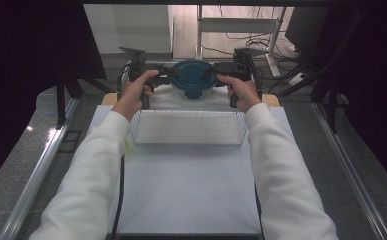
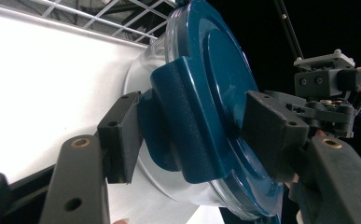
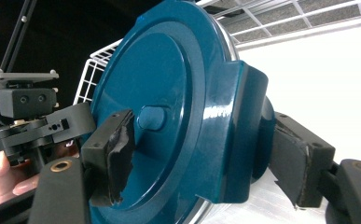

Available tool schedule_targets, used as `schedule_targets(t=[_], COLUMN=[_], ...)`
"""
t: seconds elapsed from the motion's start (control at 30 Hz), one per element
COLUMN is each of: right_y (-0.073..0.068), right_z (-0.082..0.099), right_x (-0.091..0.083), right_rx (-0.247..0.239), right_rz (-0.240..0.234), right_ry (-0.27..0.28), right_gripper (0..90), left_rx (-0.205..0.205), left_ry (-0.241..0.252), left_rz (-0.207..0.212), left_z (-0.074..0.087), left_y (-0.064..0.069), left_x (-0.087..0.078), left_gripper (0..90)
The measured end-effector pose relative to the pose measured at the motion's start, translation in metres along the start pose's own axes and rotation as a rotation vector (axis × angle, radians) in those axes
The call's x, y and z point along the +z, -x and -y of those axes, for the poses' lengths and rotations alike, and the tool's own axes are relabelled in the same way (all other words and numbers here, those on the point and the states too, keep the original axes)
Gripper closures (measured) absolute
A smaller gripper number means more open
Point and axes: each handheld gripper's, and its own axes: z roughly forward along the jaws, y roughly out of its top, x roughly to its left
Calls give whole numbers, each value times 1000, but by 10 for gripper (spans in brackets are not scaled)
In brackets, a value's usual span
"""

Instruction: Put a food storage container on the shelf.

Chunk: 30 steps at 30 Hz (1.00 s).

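Both grippers, left (image 1: 167, 77) and right (image 1: 212, 71), straddle opposite latches of the blue lid (image 1: 193, 76) on the clear bowl (image 2: 143, 74), jaws part open and loose, seemingly to unclip it.

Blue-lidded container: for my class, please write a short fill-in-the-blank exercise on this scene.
1. The lid on the clear container is coloured ____.
2. Nearer the person than the container lies a white wire ____.
3. Each gripper's jaws straddle a ____ at the lid's edge.
4. The number of grippers at the lid is ____.

Missing words: blue; basket; latch; two
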Motion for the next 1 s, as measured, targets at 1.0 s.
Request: schedule_targets(t=[1.0], right_y=[-14], right_z=[101], right_x=[-87], right_rx=[-553], right_rz=[100], right_ry=[163], right_gripper=[145], left_rx=[466], left_ry=[79], left_rz=[-187], left_z=[122], left_y=[40], left_x=[-66], left_gripper=[216])
